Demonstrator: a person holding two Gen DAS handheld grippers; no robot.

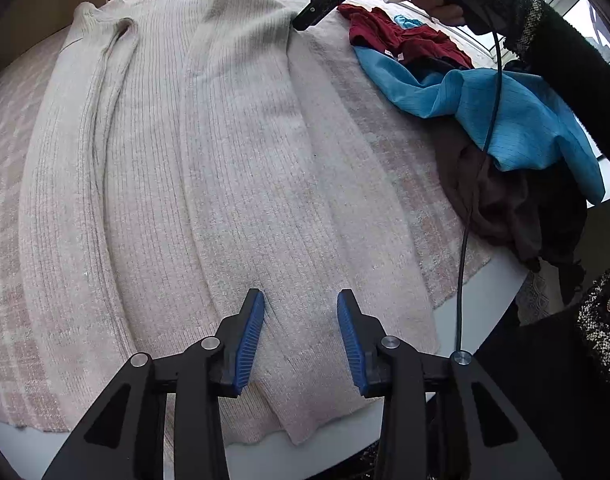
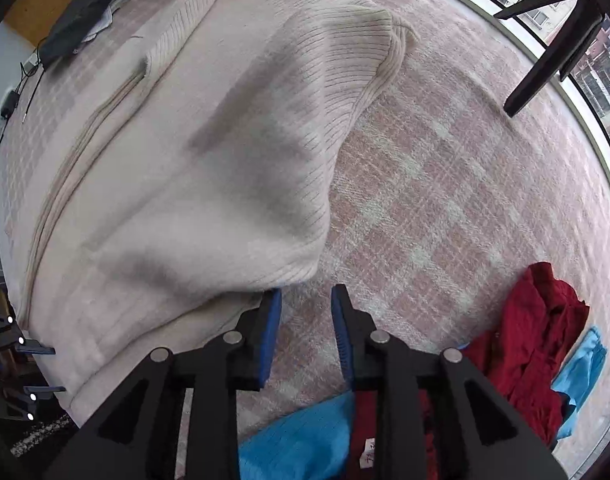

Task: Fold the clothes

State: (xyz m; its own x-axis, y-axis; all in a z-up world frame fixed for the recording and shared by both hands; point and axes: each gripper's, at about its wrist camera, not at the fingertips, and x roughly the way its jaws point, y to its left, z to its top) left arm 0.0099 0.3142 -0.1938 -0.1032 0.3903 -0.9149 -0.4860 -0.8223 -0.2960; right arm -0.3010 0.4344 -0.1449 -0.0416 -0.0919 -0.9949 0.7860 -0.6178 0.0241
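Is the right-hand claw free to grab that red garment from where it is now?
Probably yes. The right claw stands open and empty above the pink checked cloth, and the red garment lies just beside it, on top of the pile with nothing over it. Only a blue garment lies alongside.

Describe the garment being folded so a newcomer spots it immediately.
Start at the pink checked cloth covering the table. The cream ribbed sweater lies stretched along it. Unlike the crumpled red garment and blue garment piled beside it, it is pale, knitted and spread flat.
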